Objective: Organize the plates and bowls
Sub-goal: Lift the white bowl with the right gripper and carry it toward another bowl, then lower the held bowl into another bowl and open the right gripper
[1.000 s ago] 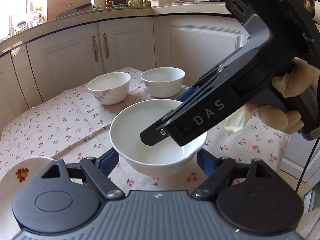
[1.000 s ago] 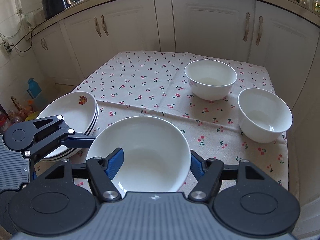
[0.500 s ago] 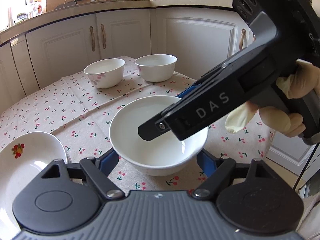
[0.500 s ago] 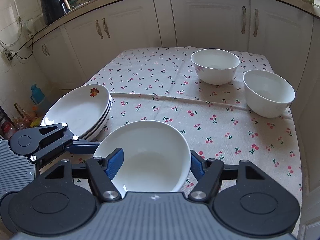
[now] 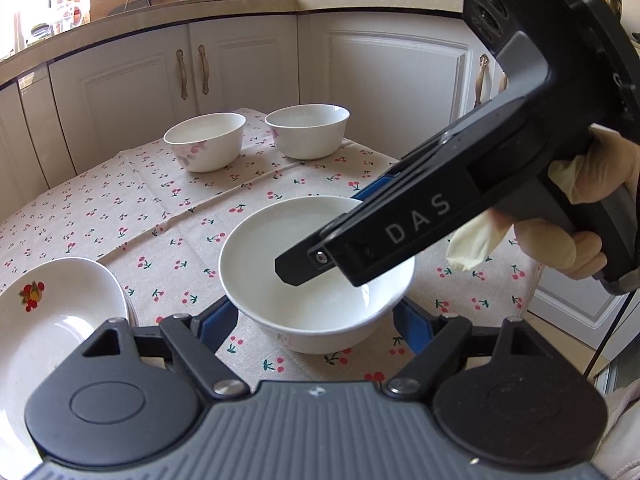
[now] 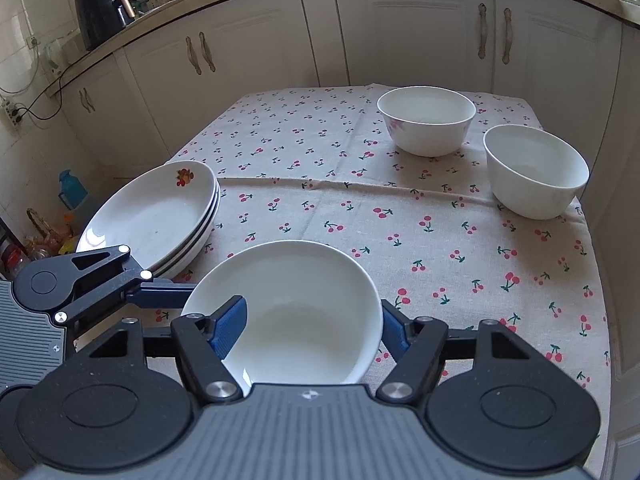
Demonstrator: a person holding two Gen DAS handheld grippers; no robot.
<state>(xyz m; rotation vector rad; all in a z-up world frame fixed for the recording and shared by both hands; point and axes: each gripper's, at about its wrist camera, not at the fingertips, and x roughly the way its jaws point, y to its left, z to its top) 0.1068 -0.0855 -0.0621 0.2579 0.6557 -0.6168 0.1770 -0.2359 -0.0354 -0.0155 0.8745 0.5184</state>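
Observation:
A plain white bowl point(image 5: 320, 300) sits near the front of the cherry-print tablecloth point(image 5: 168, 208). My left gripper point(image 5: 314, 320) is shut on it, one blue pad against each side of its lower wall. Whether the bowl rests on the cloth I cannot tell. My right gripper point(image 6: 312, 328) reaches in from the right and straddles the bowl's wall. One of its fingers point(image 5: 400, 232) hangs inside the bowl point(image 6: 288, 312), the other stays outside, and a wide gap lies between them. Two more white bowls point(image 6: 426, 120) point(image 6: 536, 172) stand at the back. A stack of plates point(image 6: 152, 216) with a fruit print lies at the left.
White kitchen cabinets point(image 6: 400, 32) ring the table on the far sides. The table's right edge point(image 6: 596, 280) drops off close to the nearer back bowl. A gloved hand point(image 5: 592, 216) holds the right gripper. Bare cloth lies between the held bowl and the back bowls.
Both grippers, with the bowl still between them, have drawn back from the two far bowls, so more of the plate stack shows. Neither gripper's jaws have changed.

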